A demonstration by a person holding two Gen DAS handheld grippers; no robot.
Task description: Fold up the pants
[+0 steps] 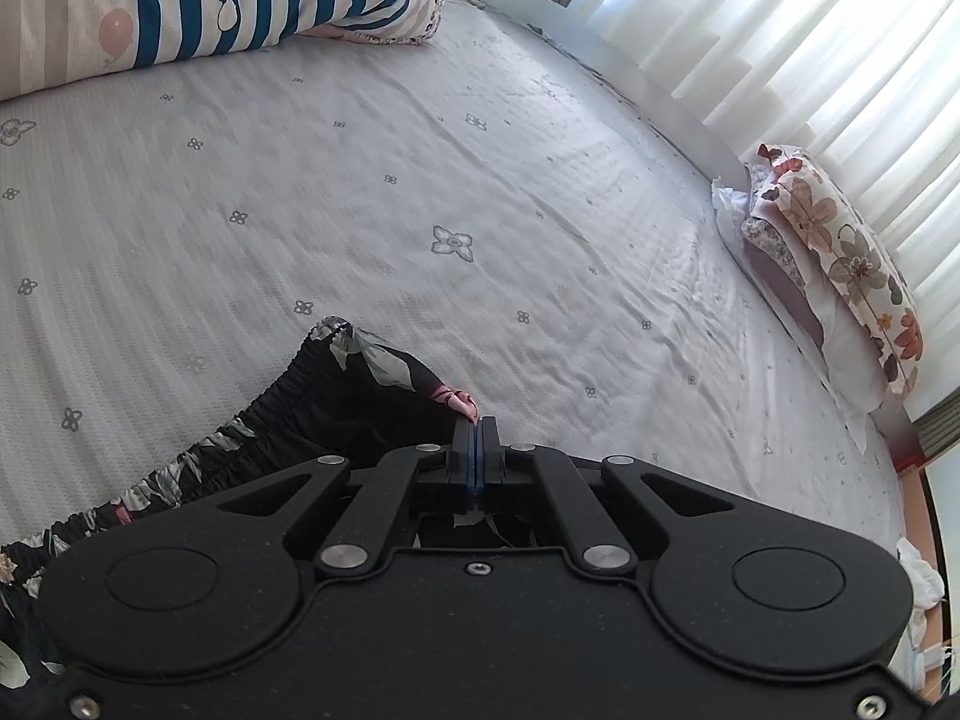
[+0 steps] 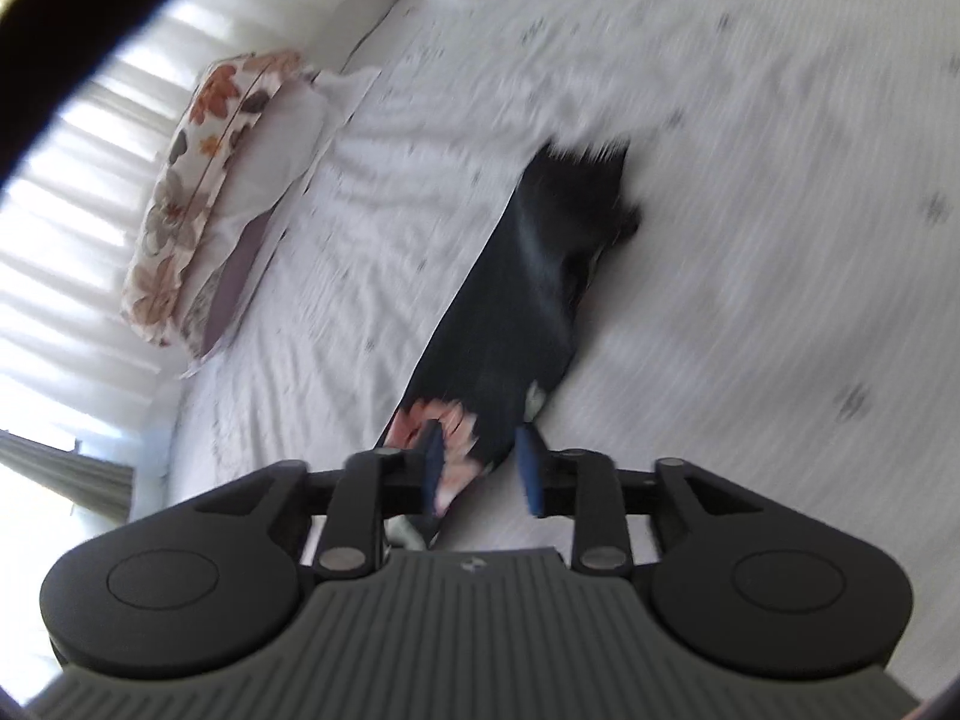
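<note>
Left claw (image 1: 475,420) clamped together on pants (image 1: 336,402) waistband corner, fabric trailing back-left of it. Right claw (image 2: 480,462) apart, straddling pants (image 2: 522,300) hem; leg's long axis runs straight ahead on bed (image 1: 540,192). Right nearer for grab.

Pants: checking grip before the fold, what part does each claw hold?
Left claw pinches the pants near the waistband; right claw is open around a fabric edge.

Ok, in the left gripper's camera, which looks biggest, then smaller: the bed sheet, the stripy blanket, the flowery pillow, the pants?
1. bed sheet
2. stripy blanket
3 and 4. pants and flowery pillow look similar; the pants are nearer and partly hidden by the left gripper, so I won't rank them.
</note>
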